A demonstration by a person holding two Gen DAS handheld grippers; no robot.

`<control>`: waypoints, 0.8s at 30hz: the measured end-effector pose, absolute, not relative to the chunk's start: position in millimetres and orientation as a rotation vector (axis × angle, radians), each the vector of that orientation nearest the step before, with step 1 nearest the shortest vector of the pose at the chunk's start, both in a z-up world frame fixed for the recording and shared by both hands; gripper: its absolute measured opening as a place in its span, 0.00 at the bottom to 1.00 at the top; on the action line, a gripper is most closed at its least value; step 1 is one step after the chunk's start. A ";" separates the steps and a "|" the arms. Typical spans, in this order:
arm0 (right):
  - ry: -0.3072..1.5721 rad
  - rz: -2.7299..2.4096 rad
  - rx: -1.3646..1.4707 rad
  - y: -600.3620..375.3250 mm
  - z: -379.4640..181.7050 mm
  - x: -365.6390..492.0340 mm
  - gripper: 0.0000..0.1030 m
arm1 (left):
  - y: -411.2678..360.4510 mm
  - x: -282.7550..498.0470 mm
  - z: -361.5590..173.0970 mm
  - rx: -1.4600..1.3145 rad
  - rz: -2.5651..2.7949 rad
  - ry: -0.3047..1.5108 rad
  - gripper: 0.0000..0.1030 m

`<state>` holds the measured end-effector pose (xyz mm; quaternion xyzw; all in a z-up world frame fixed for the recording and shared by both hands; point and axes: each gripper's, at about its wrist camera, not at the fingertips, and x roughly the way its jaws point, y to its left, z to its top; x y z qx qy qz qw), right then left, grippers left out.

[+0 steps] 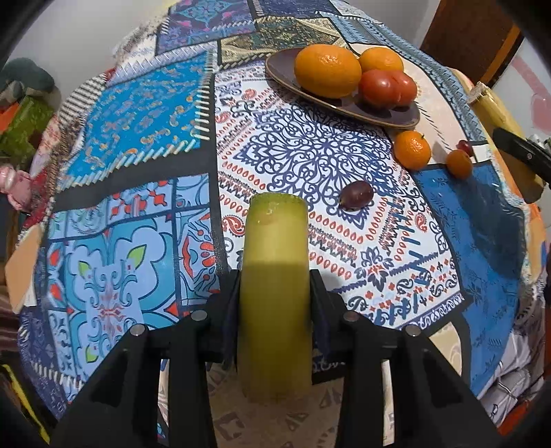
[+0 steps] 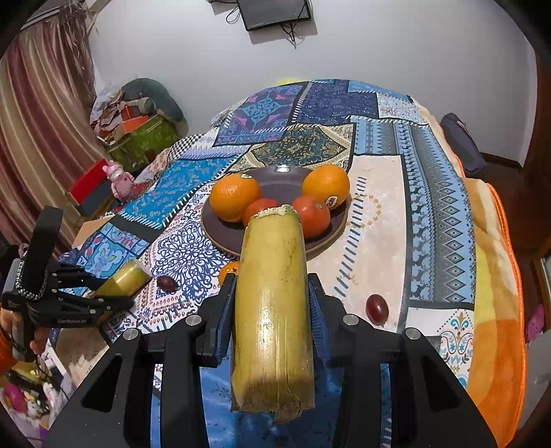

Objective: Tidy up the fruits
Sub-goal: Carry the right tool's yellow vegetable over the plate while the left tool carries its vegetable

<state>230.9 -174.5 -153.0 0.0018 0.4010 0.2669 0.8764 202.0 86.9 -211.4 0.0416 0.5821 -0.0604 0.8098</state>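
My left gripper [image 1: 273,286] is shut on a yellow-green sugarcane piece [image 1: 273,275], held above the patterned tablecloth. My right gripper [image 2: 272,293] is shut on a second, yellower sugarcane piece [image 2: 272,303], pointing at a brown plate [image 2: 275,175]. The plate [image 1: 282,65] holds two oranges [image 2: 234,196] [image 2: 327,184] and two tomatoes [image 2: 311,215]. The left gripper with its cane [image 2: 120,279] shows at the left of the right wrist view. A mandarin [image 1: 411,150], a smaller orange fruit [image 1: 458,163] and dark grapes [image 1: 356,194] [image 2: 377,306] lie loose on the cloth.
The table [image 2: 378,213] is covered by a blue patchwork cloth over an orange blanket edge [image 2: 496,310]. A pink toy [image 2: 120,179], boxes and a curtain stand at the left. A dark monitor [image 2: 273,12] hangs on the far wall.
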 end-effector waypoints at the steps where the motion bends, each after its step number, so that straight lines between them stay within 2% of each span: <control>1: 0.835 0.558 0.003 -174.1 -152.9 230.5 0.35 | 85.2 200.1 -209.3 0.089 -0.118 1.233 0.36; 12: 0.807 0.543 -0.001 -178.5 -142.8 240.6 0.35 | 91.9 198.6 -166.0 0.049 -0.114 1.120 0.36; 18: 0.805 0.548 -0.011 -177.6 -142.8 241.3 0.35 | 91.2 199.7 -169.6 0.057 -0.139 1.160 0.36; 24: 0.812 0.543 -0.003 -178.6 -146.3 243.3 0.35 | 93.7 200.8 -158.5 0.040 -0.117 1.121 0.36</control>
